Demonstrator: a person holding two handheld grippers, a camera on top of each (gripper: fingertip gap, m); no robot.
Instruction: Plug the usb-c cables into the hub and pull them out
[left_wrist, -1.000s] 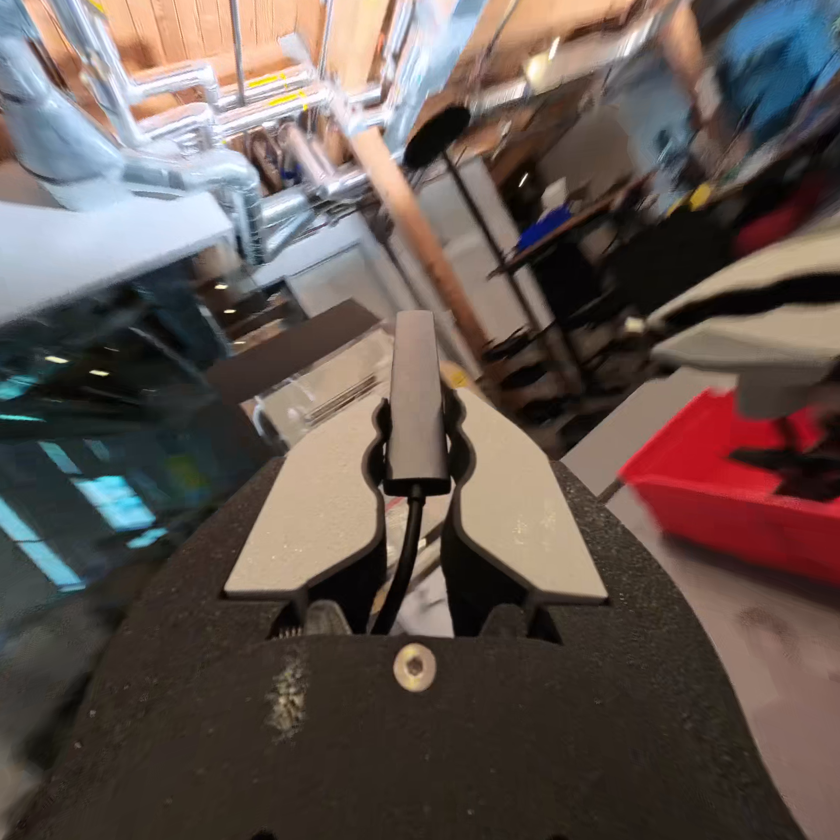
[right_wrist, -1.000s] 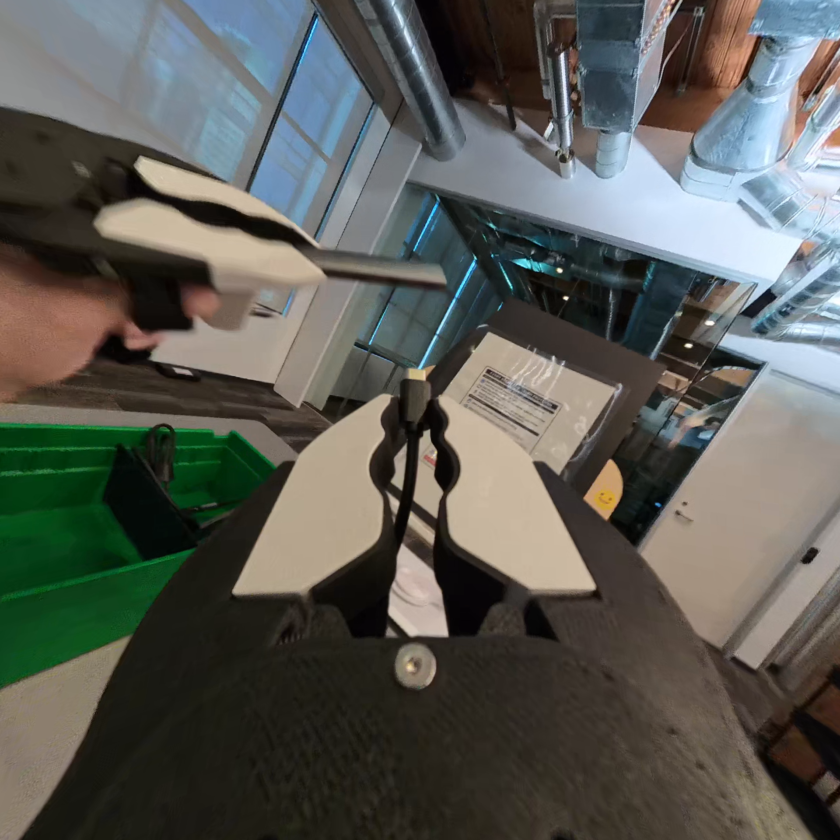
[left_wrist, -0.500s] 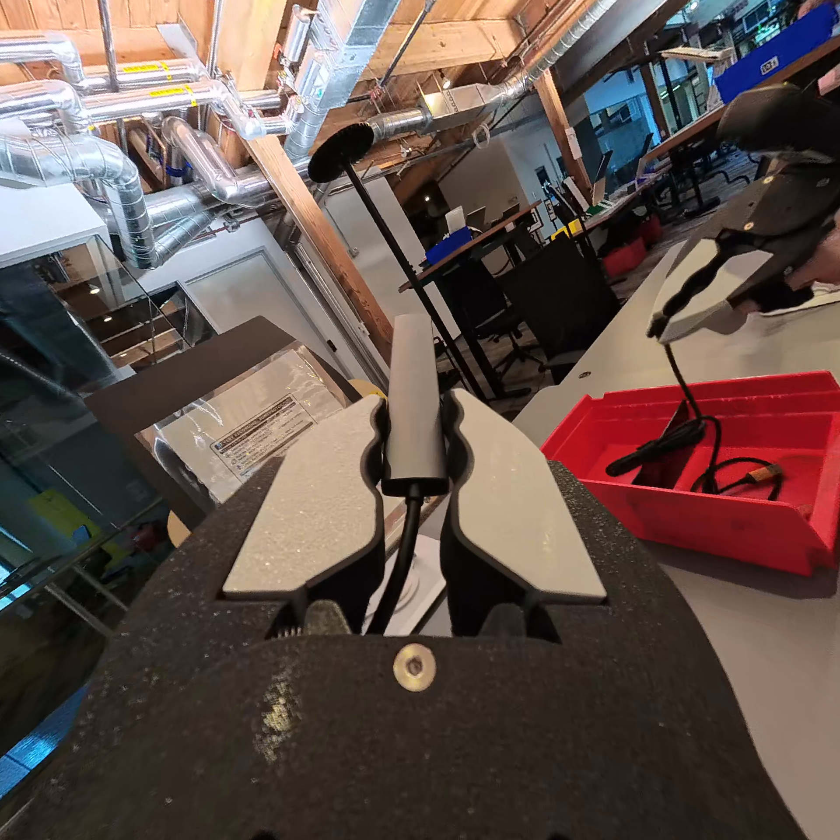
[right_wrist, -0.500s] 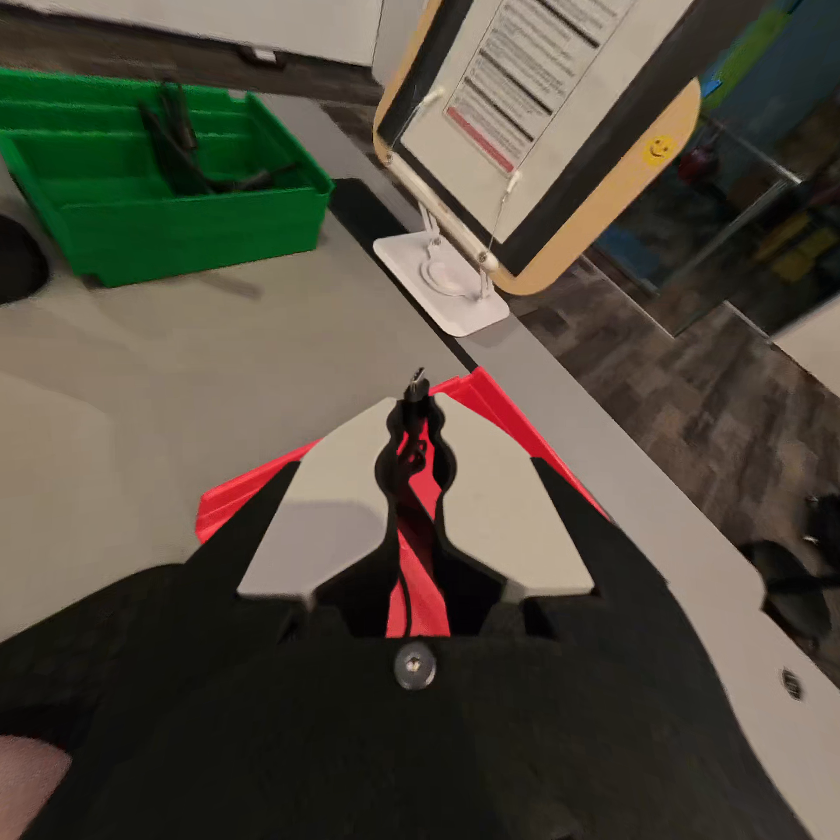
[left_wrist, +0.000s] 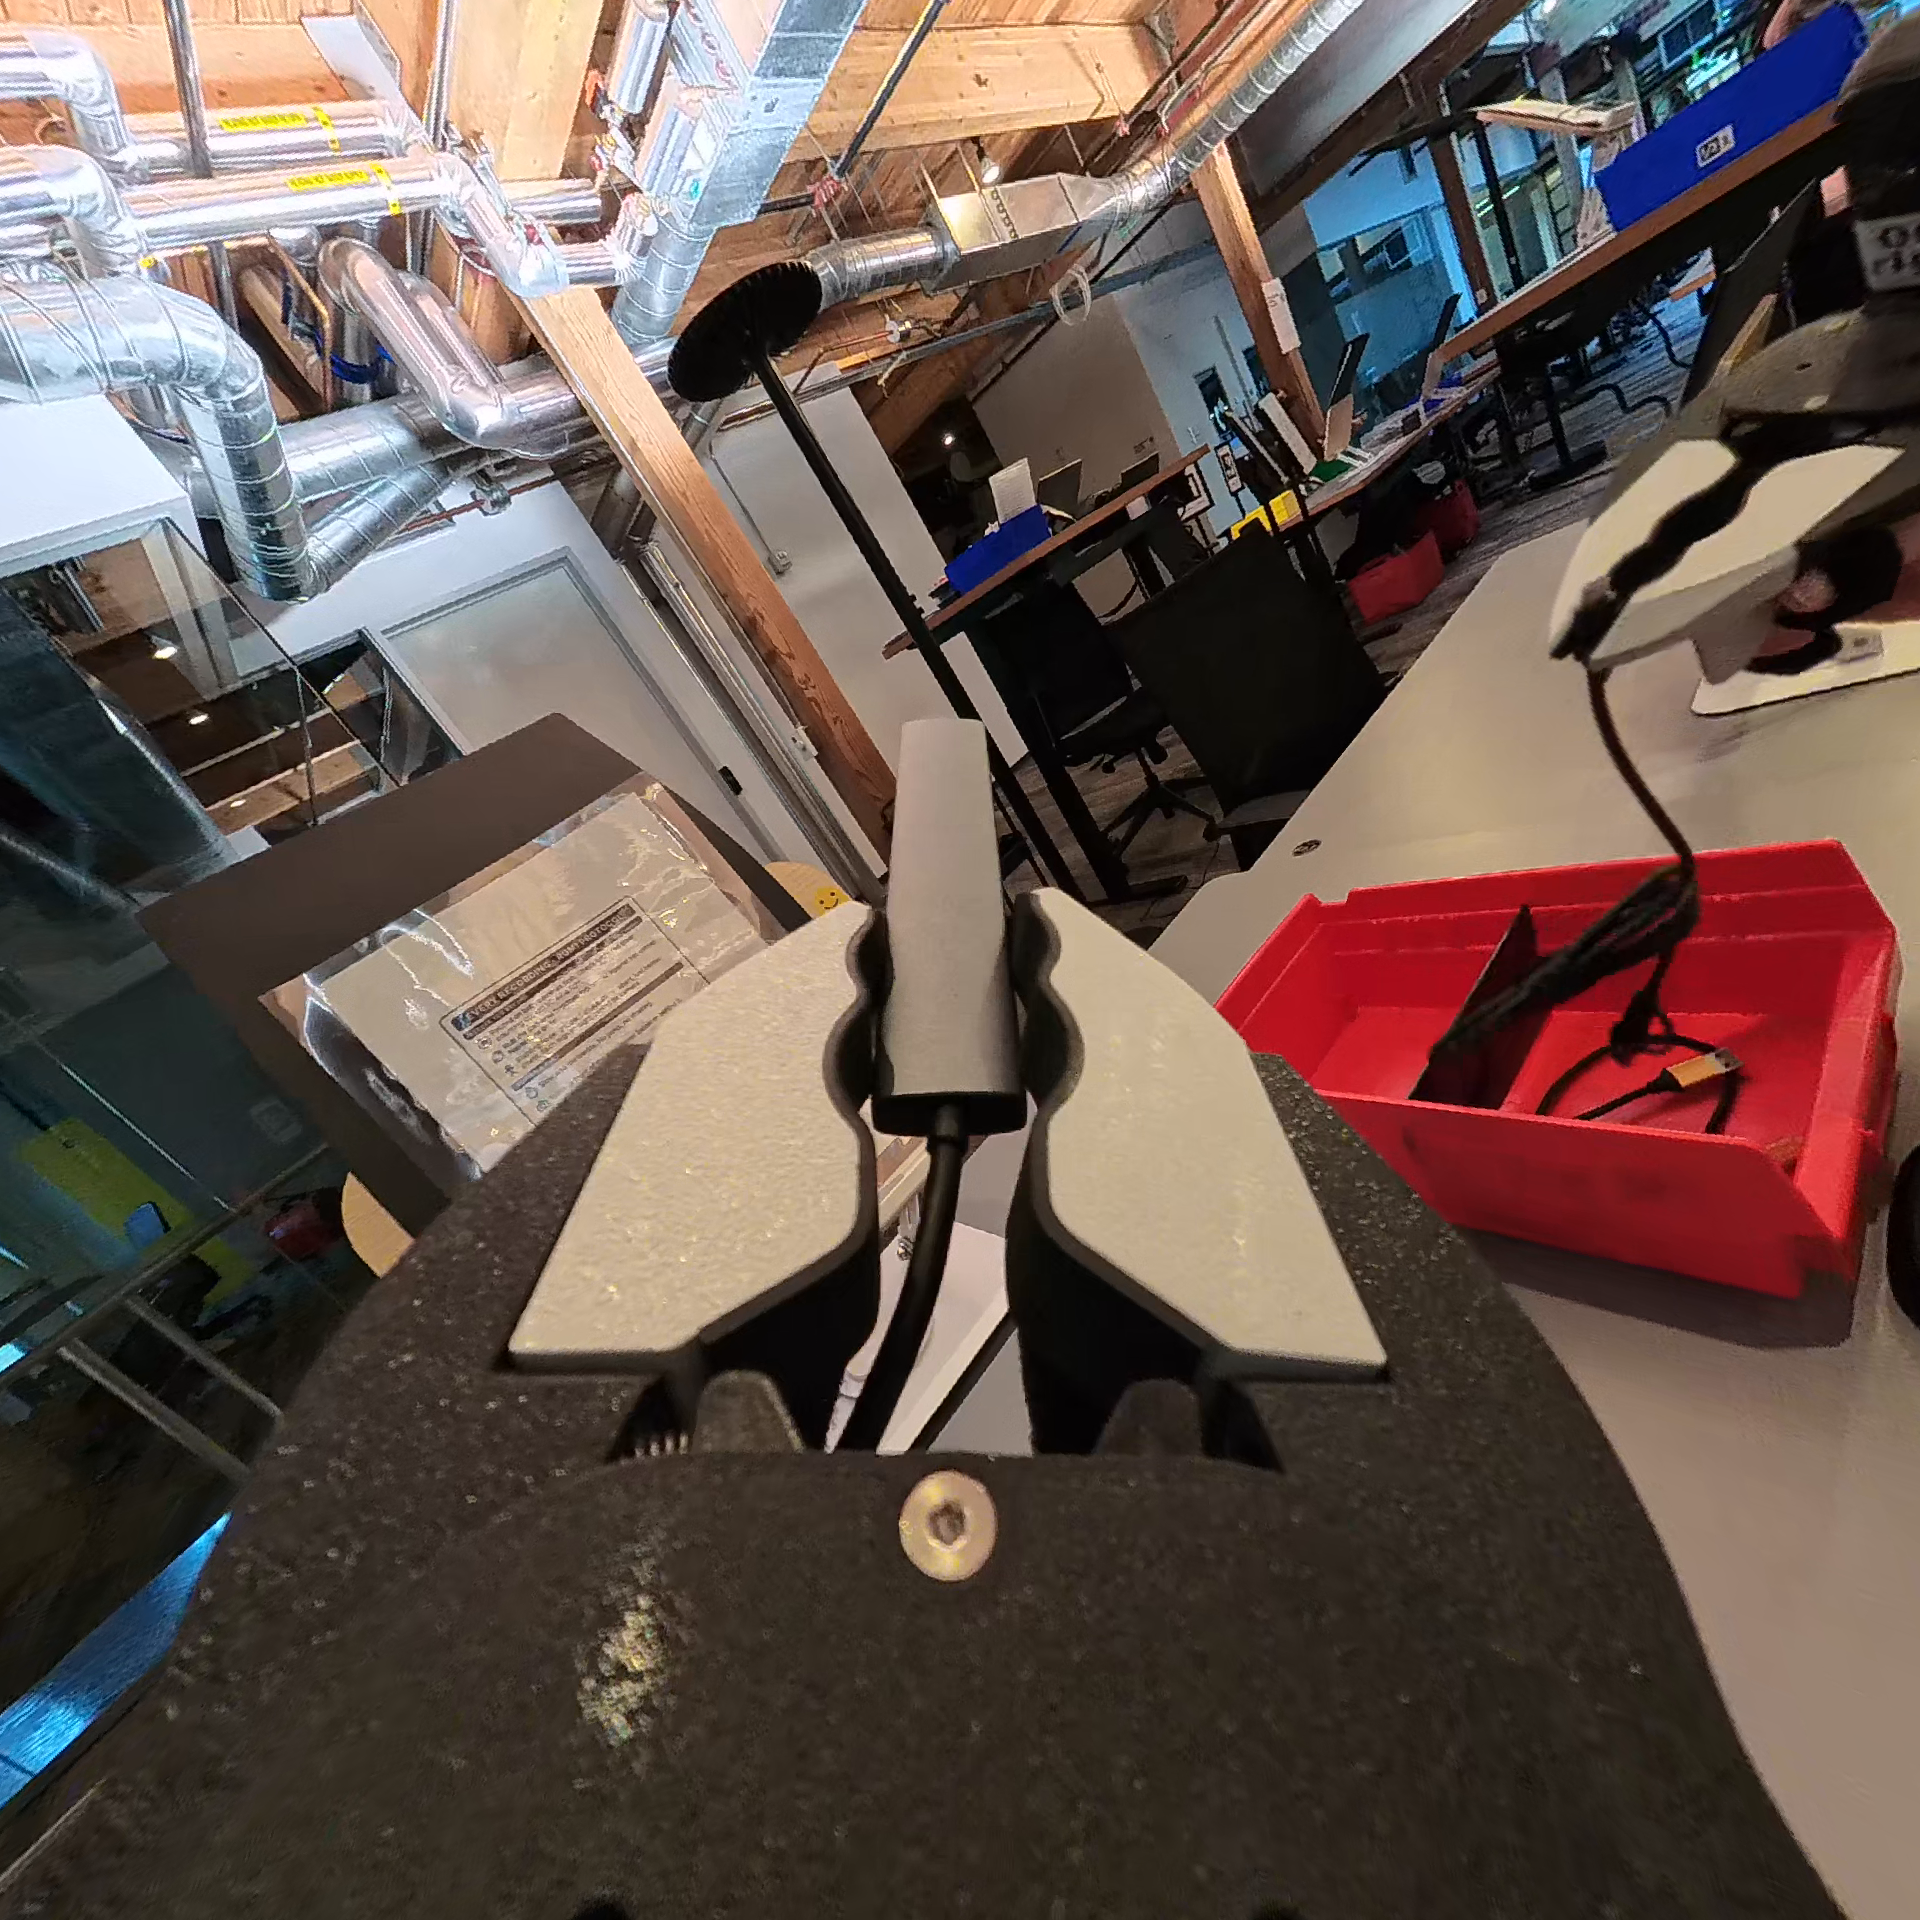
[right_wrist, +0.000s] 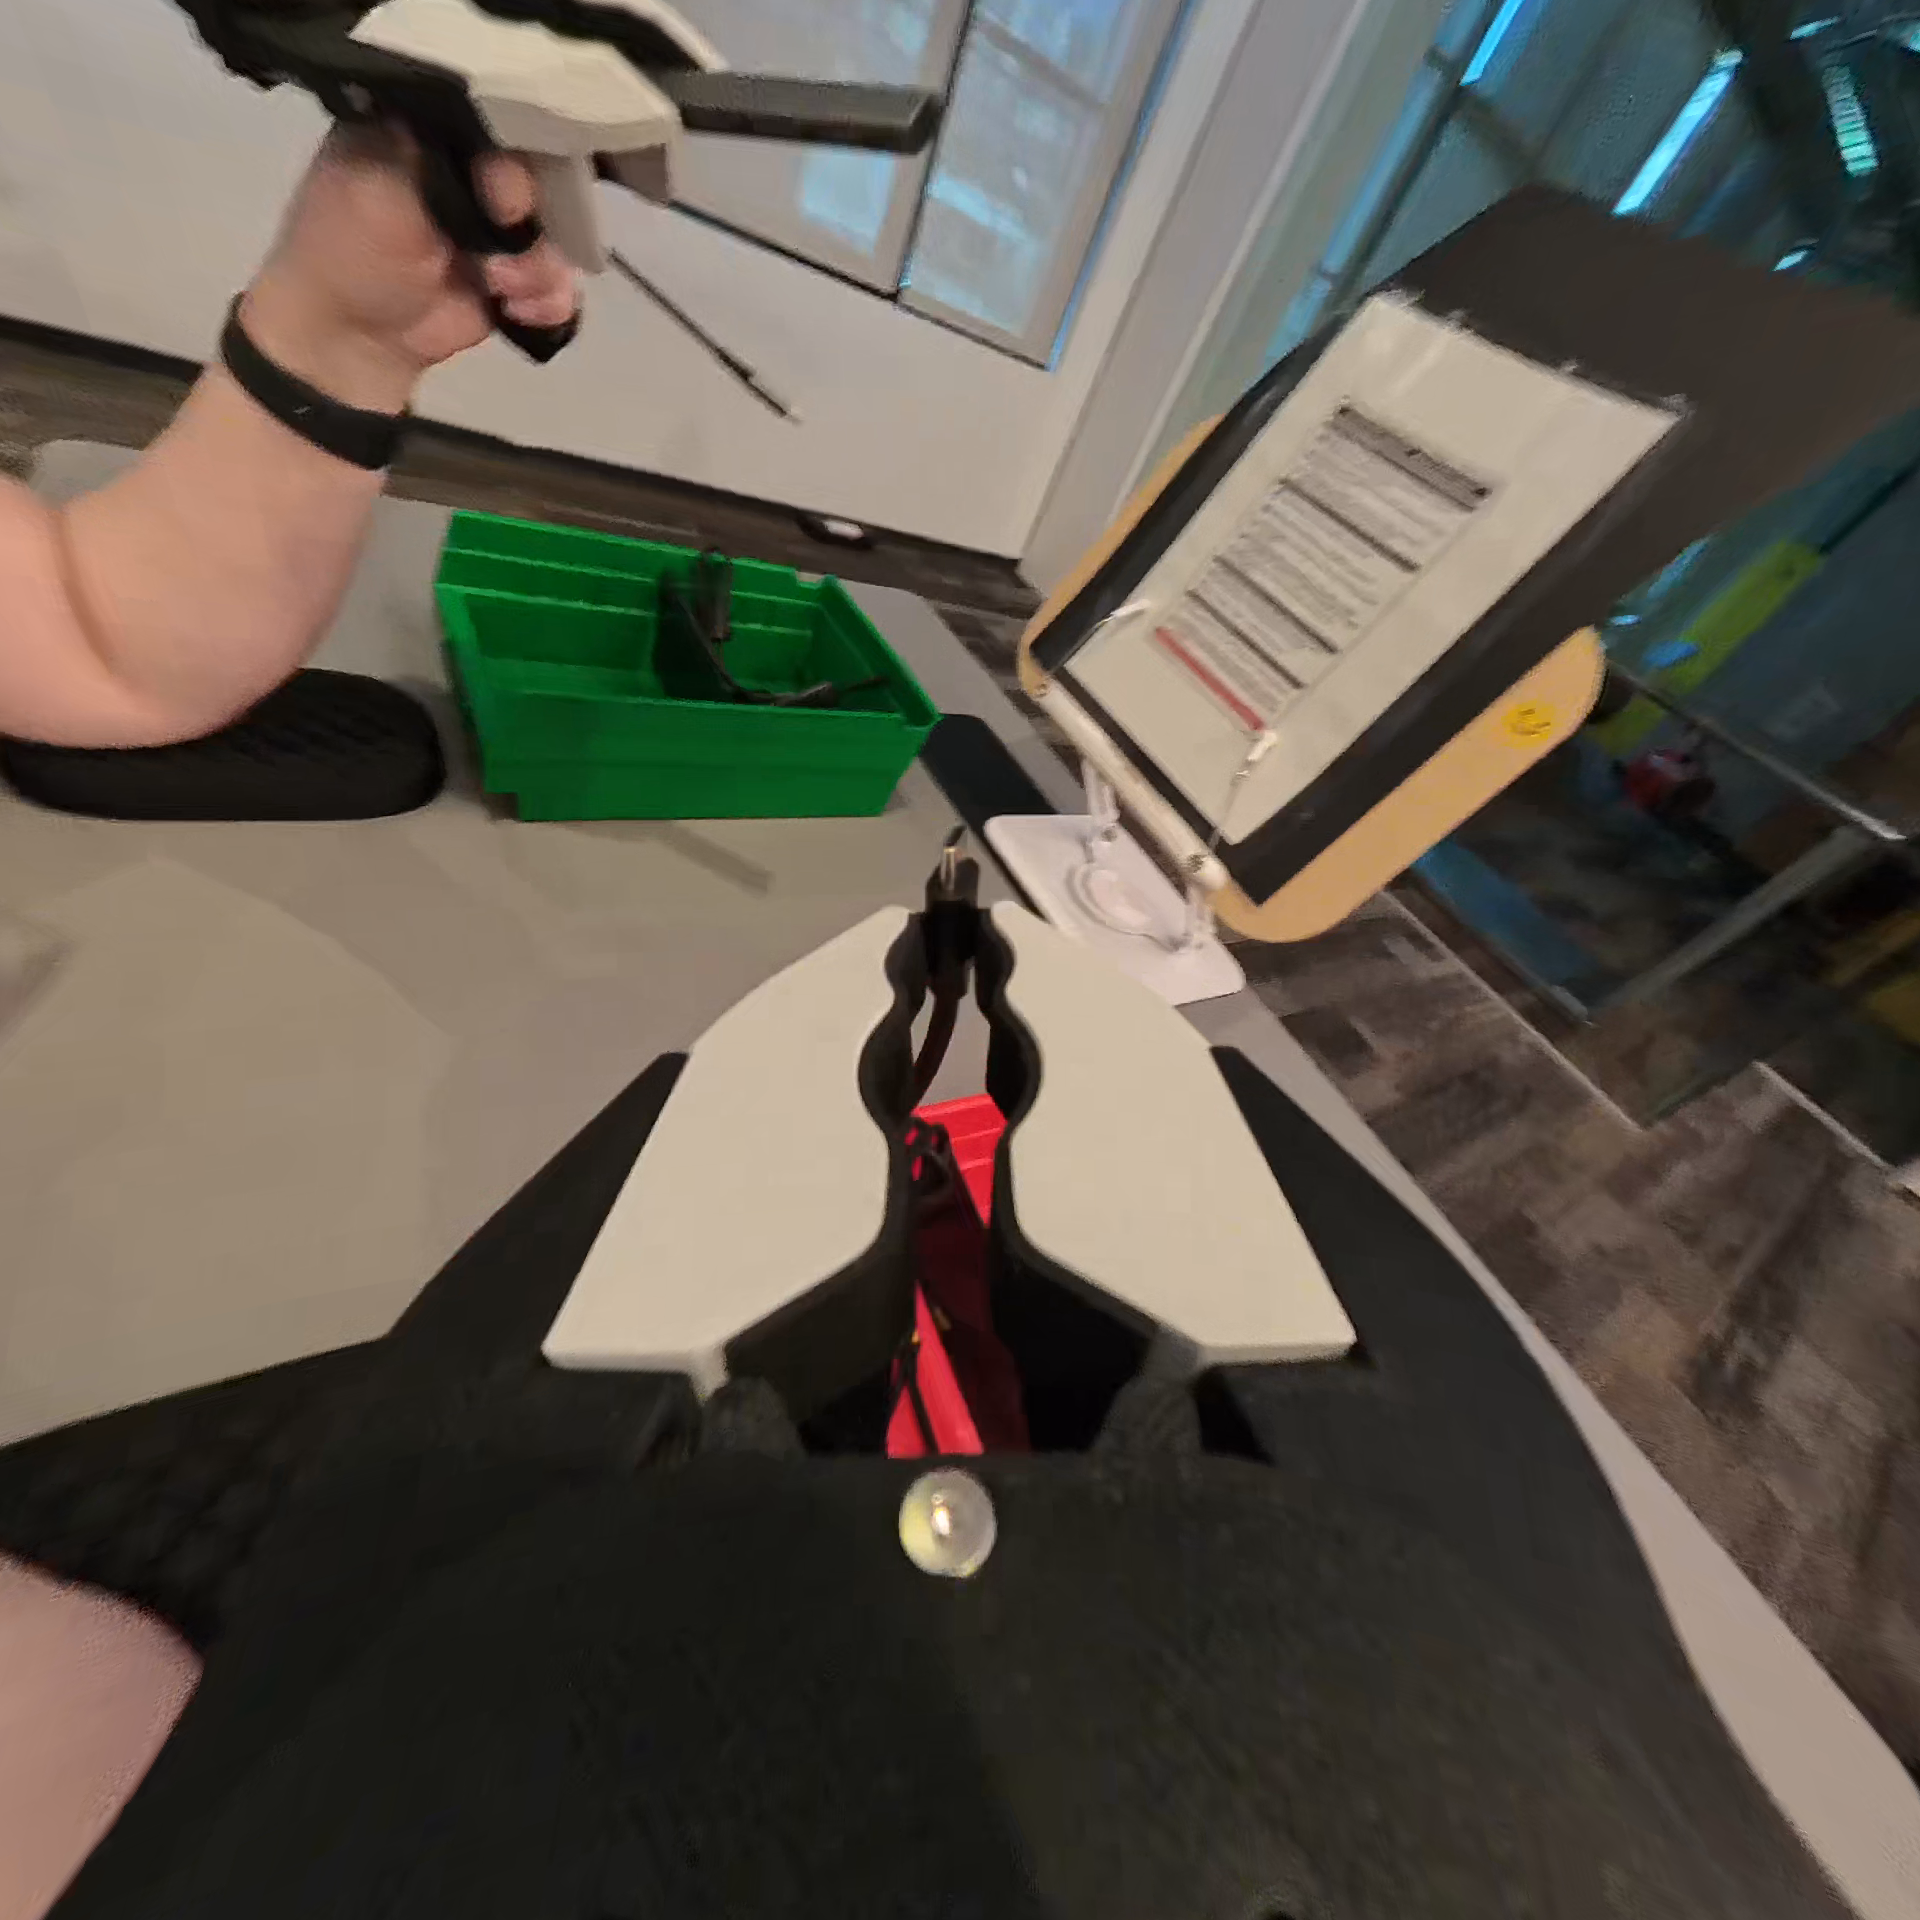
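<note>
My left gripper (left_wrist: 943, 925) is shut on a dark grey hub (left_wrist: 943, 883), which points up and forward with its lead hanging down between the fingers. It also shows in the right wrist view (right_wrist: 665, 99), held high at the upper left, with the hub (right_wrist: 800, 104) sticking out to the right. My right gripper (right_wrist: 951, 920) is shut on the black USB-C cable plug (right_wrist: 951, 883), metal tip forward. In the left wrist view the right gripper (left_wrist: 1590, 634) hangs above the red bin (left_wrist: 1621, 1164), the cable (left_wrist: 1642, 821) trailing down into it. Plug and hub are apart.
A green bin (right_wrist: 665, 686) with dark cables sits on the grey table (right_wrist: 260, 1039), beside a black pad (right_wrist: 260, 743). A tilted board with a sheet on a white stand (right_wrist: 1351, 582) is at the table's far edge. An orange-tipped cable (left_wrist: 1683, 1070) lies in the red bin. About 30 cm separates my left fingertips from my right.
The right gripper has tilted up from over the red bin, so the left gripper and hub are back in its view. The left gripper has held nearly still with the hub.
</note>
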